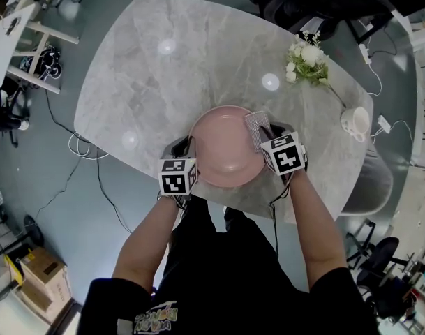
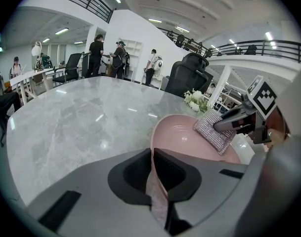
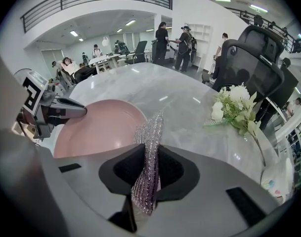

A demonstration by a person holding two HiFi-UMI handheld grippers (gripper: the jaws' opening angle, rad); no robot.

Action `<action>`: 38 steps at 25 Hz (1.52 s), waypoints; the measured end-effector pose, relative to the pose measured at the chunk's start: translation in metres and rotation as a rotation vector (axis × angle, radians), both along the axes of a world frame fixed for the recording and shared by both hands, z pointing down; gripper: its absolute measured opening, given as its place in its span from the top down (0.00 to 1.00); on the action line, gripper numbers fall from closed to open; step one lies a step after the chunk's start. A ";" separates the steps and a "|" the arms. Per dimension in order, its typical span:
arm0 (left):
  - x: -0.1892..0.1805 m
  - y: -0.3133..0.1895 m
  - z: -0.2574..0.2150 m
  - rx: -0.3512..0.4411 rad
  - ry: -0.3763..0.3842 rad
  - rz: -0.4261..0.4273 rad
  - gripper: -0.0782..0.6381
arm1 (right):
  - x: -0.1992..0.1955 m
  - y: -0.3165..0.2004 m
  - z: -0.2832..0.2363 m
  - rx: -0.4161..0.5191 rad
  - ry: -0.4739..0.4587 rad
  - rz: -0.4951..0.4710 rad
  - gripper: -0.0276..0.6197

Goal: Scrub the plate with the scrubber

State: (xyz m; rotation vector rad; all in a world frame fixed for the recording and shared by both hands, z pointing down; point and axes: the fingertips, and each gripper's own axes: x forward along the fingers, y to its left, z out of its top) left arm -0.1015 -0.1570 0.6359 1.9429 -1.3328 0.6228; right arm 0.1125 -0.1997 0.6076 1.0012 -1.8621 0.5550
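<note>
Your left gripper (image 2: 157, 177) is clamped on the left rim of the pink plate (image 1: 226, 151), at the near side of the marble table (image 1: 156, 68). Your right gripper (image 3: 149, 174) pinches the silvery scrubber (image 1: 257, 130), whose free end is over the plate's right rim. Flowers (image 1: 306, 58) stand farther right.

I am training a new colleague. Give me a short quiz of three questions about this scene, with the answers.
1. True or false: the left gripper has its jaws shut on the rim of the pink plate.
2. What do the jaws of the right gripper hold? A) a white cup B) the silvery scrubber C) nothing
3. Fill in: the white flowers lie on the table on the ___ gripper's side.
Key: 1 true; 2 B; 3 right.
</note>
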 end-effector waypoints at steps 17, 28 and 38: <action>0.000 0.005 -0.001 0.012 0.009 -0.047 0.85 | 0.005 0.057 -0.005 0.000 -0.022 0.006 0.84; -0.002 0.009 -0.002 0.006 0.038 -0.086 0.85 | -0.034 0.097 -0.005 -0.031 -0.103 -0.008 0.84; -0.002 0.009 0.000 0.005 0.061 -0.097 0.86 | -0.090 0.114 -0.002 -0.055 -0.160 -0.079 0.84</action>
